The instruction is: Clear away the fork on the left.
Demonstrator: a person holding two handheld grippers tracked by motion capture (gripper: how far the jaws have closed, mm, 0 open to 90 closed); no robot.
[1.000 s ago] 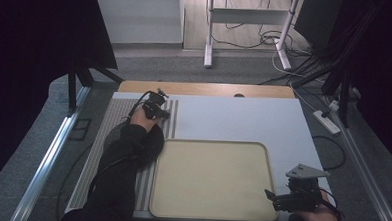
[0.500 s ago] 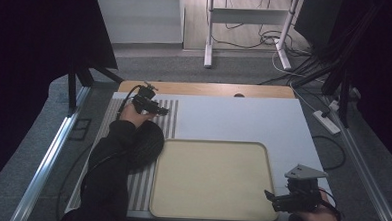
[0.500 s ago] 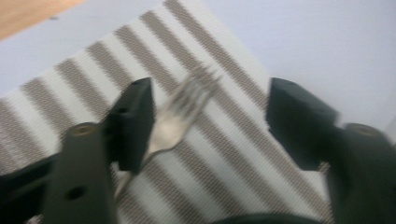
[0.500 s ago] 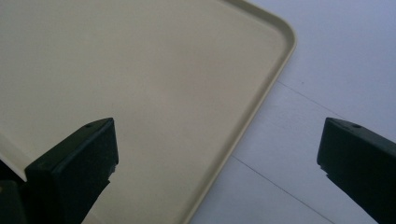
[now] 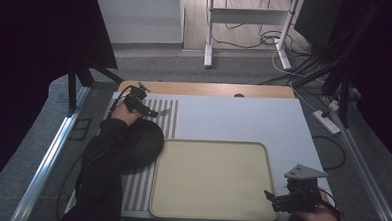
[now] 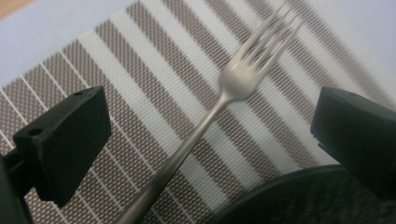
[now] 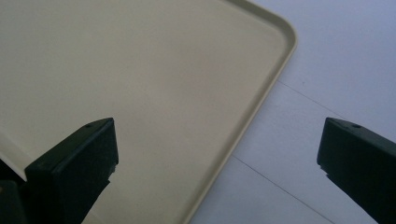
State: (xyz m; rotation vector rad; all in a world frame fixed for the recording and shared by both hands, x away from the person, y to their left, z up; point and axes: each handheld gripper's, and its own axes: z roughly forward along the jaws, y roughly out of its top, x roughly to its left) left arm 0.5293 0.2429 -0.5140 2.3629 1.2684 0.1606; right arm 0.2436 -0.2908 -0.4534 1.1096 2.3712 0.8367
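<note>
Fork (image 6: 219, 112) lay free between the left gripper (image 6: 205, 135)'s fingers – just spread wide, a release on the striped placemat (image 6: 140, 93); next, back away cleanly – right gripper (image 7: 219, 163) also spread, idle.

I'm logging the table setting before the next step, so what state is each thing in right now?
Fork: lying flat on the striped placemat, between the open jaws, untouched.
Left gripper: open; its jaws have just been opening.
Dark plate: resting on the placemat, nothing visible on it.
Tray: flat on the table, empty.
Right gripper: open, holding nothing, over the tray's corner.
</note>
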